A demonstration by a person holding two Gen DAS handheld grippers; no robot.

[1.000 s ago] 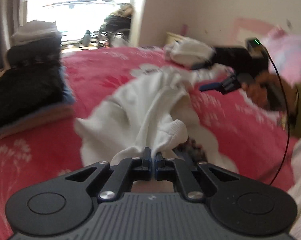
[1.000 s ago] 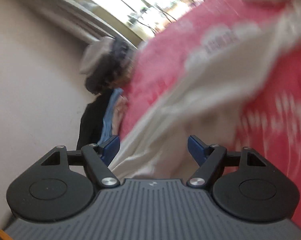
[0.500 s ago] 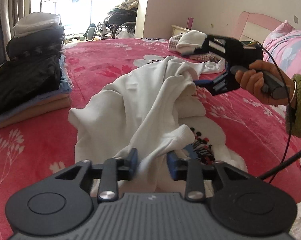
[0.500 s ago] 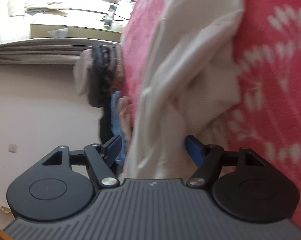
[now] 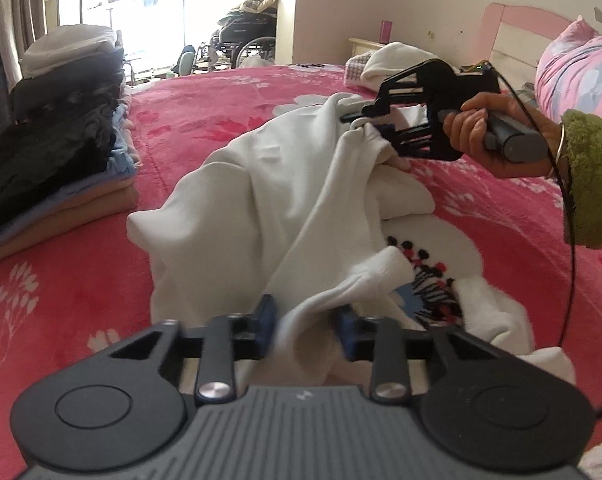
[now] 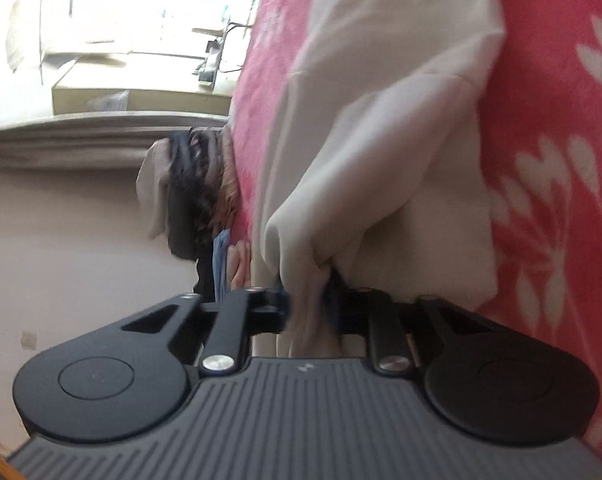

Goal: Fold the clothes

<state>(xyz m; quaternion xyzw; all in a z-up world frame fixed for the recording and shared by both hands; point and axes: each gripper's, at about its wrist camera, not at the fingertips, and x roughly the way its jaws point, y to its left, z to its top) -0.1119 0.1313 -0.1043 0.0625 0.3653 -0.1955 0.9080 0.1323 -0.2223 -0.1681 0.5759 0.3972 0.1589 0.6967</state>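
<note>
Here, a red floral blanket (image 5: 221,128) covers the bed and fills most of the left wrist view; in the right wrist view the same blanket (image 6: 549,120) runs down the right side, the picture turned on its side. On it, near the middle, lies a crumpled white garment (image 5: 285,200), heaped up and partly lifted at its far end, with a small dark and red print showing on the part that lies flat toward the right. In the right wrist view the garment (image 6: 381,120) hangs in folds from the gripper. At the left edge of the bed stands a stack of folded clothes (image 5: 53,152), dark pieces above blue and tan ones, a pale piece on top. Farther back on the bed lies a second white heap (image 5: 393,60), near a pink pillow (image 5: 573,60).

The right gripper (image 5: 375,126) is held by a hand (image 5: 485,136) in a green cuff, above the blanket; its jaws are closed tight on a bunched fold of the garment, as the right gripper (image 6: 307,300) shows close up. The left gripper (image 5: 303,320) sits low at the garment's near edge, jaws partly open, a fold of cloth lying loose between the blue pads (image 5: 267,314) without being pinched.
</note>
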